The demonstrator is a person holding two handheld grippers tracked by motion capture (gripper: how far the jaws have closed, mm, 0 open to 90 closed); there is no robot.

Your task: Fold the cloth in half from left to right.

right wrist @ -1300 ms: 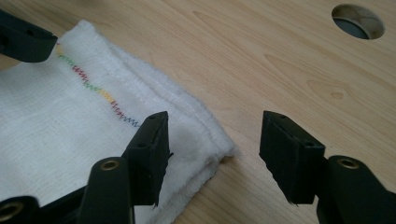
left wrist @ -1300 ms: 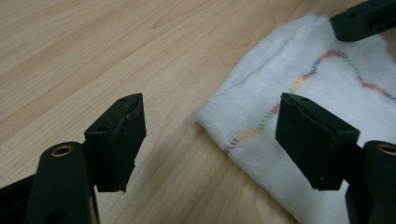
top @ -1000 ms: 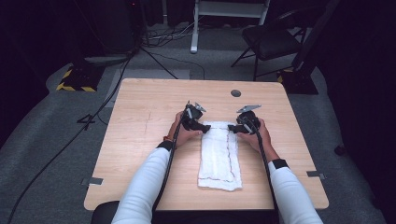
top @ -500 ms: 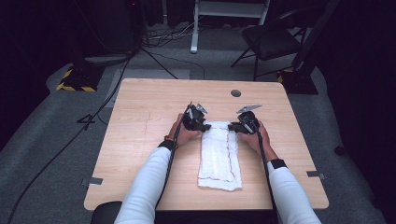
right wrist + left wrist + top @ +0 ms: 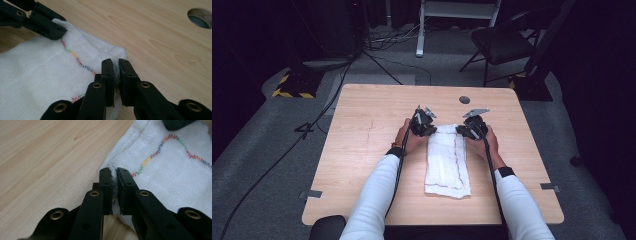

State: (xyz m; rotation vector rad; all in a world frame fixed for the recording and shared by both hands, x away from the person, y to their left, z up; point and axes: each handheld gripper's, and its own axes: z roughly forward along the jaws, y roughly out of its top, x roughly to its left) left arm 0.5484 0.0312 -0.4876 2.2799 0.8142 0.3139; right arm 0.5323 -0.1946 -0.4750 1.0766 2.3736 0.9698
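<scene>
The cloth [image 5: 447, 159] was laid lengthwise at the centre of the table [image 5: 362, 150] in the high view. Its far corners were pinched: the left gripper [image 5: 113, 173] was closed on the left corner, the right gripper [image 5: 115, 65] on the right corner. A fold toward the near edge was judged to be in hand. Both corners were to be raised evenly, with equal tension, so that the stitched hem [image 5: 160, 147] was kept straight.

Light wooden table [image 5: 362, 150] with a round hole [image 5: 464, 99] — folded white cloth [image 5: 446, 167] lies on it.
</scene>
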